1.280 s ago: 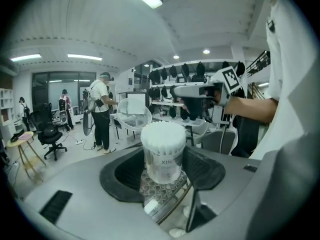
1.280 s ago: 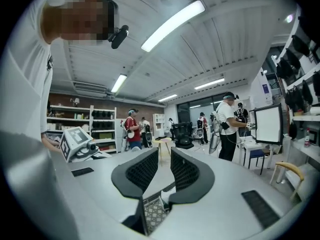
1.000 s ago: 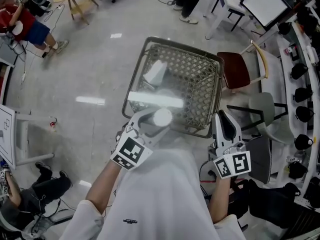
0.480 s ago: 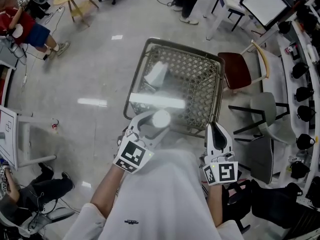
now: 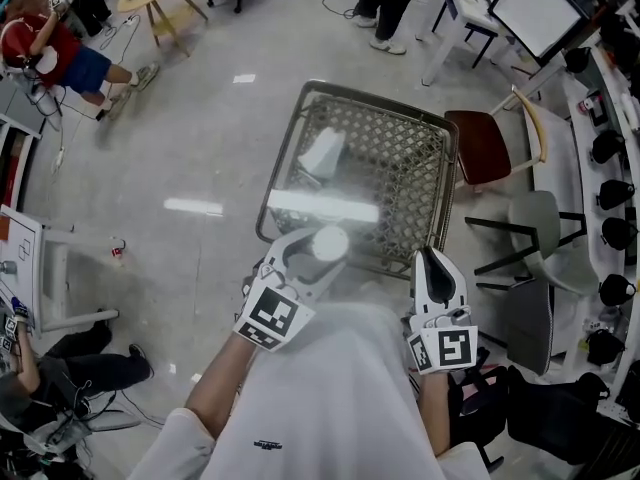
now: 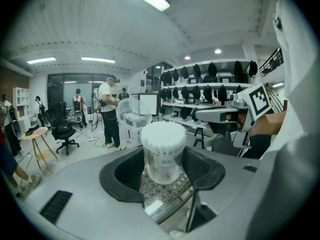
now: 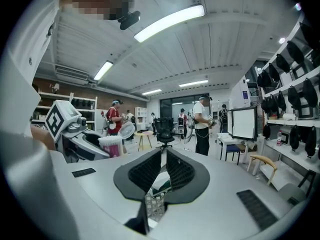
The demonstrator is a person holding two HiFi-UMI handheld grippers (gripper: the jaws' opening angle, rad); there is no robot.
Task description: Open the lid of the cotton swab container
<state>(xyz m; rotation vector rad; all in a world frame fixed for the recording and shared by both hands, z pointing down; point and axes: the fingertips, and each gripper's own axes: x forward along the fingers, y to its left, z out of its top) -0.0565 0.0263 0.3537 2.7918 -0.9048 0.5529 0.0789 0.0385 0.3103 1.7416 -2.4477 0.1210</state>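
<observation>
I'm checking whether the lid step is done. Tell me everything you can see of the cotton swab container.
The cotton swab container is a clear plastic cylinder, packed with white swabs standing tips up, with a label printed XIN. It stands upright, clamped at its sides between the dark ribbed pads of the left gripper, held over a wire cart. Its clear round lid appears swung open behind the rim.

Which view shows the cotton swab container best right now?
Left gripper view: the cotton swab container stands large between the jaws, swab tips and clear wall visible. Head view shows only its bright white top; right gripper view shows it small at the left.
</observation>
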